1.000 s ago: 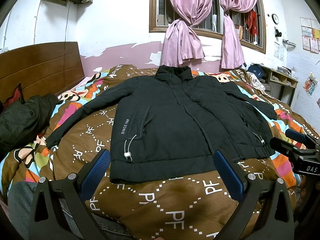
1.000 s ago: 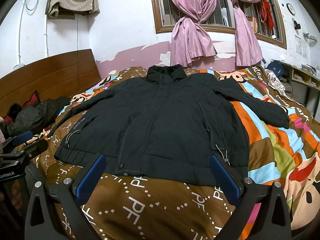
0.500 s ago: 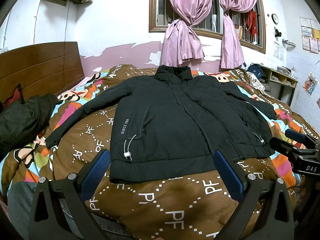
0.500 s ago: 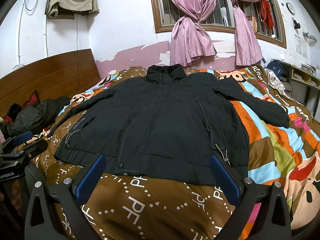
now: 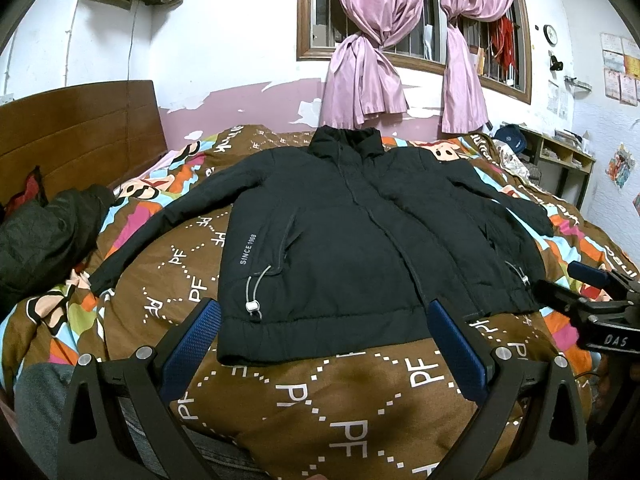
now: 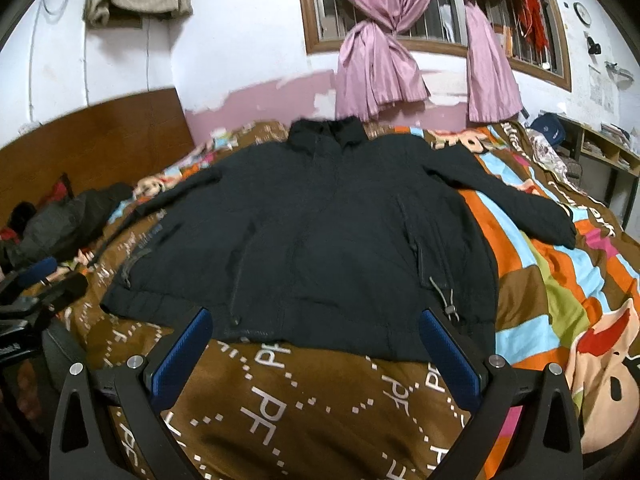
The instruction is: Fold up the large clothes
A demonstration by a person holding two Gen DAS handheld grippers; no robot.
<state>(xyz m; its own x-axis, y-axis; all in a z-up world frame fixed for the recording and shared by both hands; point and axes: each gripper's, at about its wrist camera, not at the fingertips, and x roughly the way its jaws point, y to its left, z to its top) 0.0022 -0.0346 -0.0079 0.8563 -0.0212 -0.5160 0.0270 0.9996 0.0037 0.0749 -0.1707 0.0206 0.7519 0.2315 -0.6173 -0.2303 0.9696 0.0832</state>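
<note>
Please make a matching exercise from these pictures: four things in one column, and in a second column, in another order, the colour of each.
Things:
1. jacket
2. curtains
3. headboard
4. gripper pads

Colours:
A. blue
B. brown wood
C. black
D. pink

Pairs: 1-C, 2-D, 3-B, 4-A

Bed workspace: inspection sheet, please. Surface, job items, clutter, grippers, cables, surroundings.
Surface: patterned quilt covers the bed.
Job's things: black jacket laid flat, front up, sleeves spread, collar toward the window.
Clutter: dark bundled garment by the wooden headboard.
Grippers: left gripper and right gripper open, short of the hem, holding nothing.
Cables: one cord runs down the wall.
Surroundings: pink curtains, knotted; shelf unit at right.
</note>
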